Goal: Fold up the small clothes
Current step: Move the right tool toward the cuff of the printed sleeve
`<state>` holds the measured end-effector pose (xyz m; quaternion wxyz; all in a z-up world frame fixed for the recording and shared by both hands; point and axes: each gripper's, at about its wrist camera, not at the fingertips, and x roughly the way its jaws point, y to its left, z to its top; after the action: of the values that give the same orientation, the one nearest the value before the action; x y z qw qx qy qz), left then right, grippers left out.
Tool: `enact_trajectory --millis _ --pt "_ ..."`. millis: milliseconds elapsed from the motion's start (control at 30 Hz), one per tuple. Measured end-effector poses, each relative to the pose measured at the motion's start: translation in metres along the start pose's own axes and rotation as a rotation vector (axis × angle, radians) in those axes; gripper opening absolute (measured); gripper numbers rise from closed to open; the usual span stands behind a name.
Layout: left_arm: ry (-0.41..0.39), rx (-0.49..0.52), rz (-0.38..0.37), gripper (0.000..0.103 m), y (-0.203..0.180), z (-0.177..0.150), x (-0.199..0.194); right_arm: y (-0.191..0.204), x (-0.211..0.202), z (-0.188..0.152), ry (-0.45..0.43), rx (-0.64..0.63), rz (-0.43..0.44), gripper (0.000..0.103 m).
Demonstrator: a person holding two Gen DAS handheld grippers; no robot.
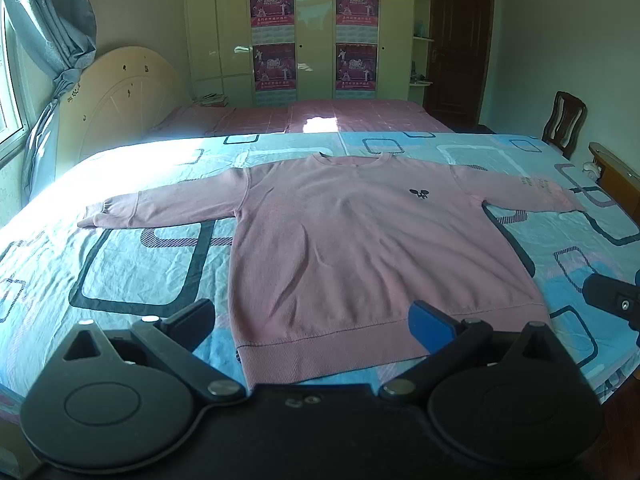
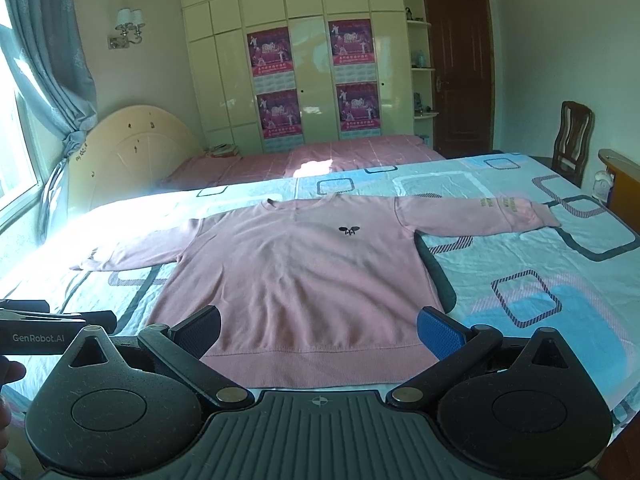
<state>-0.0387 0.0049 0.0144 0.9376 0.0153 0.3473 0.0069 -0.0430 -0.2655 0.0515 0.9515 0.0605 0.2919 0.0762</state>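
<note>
A pink sweatshirt point(image 1: 360, 248) lies flat and face up on the blue patterned bedsheet point(image 1: 132, 272), both sleeves spread out to the sides and its ribbed hem nearest the cameras. The left gripper point(image 1: 316, 320) hovers above the near edge of the bed with its fingers spread wide and nothing held, the hem lying below and between them, and the right gripper point(image 2: 320, 330) is likewise wide open and empty over the hem. In the right wrist view the sweatshirt's body point(image 2: 296, 280) stretches away beyond the fingertips, untouched by either gripper
</note>
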Motion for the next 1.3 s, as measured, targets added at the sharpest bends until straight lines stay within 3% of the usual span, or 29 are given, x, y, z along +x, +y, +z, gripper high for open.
enact_trajectory --millis 667,1300 --pt "-0.001 -0.011 0.027 0.103 0.010 0.008 0.013 0.005 0.016 0.001 0.006 -0.013 -0.006 0.103" --pt "0.018 -0.010 0.068 0.103 0.012 0.029 0.054 -0.024 0.056 0.009 0.034 0.006 -0.065 0.103"
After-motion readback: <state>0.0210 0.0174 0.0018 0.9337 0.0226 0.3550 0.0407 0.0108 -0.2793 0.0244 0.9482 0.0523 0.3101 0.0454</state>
